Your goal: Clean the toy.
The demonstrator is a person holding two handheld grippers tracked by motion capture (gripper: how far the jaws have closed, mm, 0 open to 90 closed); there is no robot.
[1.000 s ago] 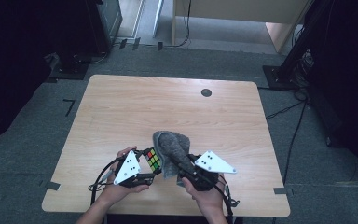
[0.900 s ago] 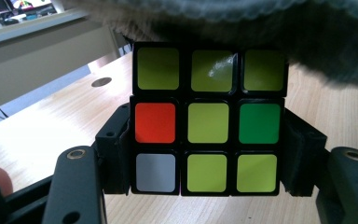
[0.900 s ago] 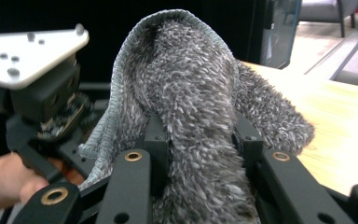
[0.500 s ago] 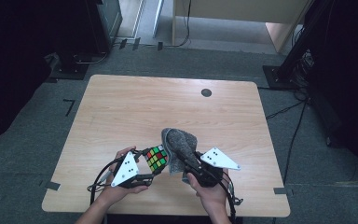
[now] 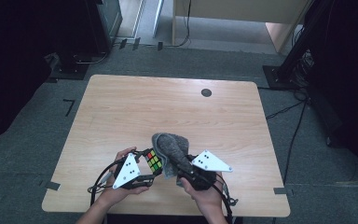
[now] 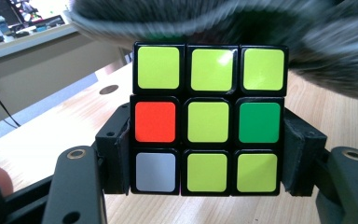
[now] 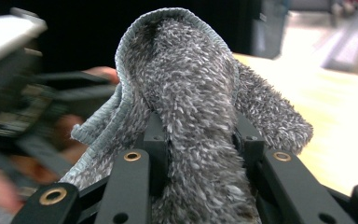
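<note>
near the table's point(image 5: 121, 102) front edge, the left gripper point(image 5: 145, 169) clamps the cube point(image 6: 208, 119) by two opposite sides; it looks light, rigid and slick, so flat faces suit best. just right, the right gripper point(image 5: 179, 164) pinches the cloth point(image 7: 186, 107), soft and limp, against it.

A puzzle cube point(image 6: 208, 120) sat clamped between the left gripper point(image 5: 140, 169)'s fingers, just above the table point(image 5: 121, 112); a cloth point(image 7: 191, 116), pinched between the right gripper point(image 5: 181, 164)'s fingers, draped over the cube's far side.
</note>
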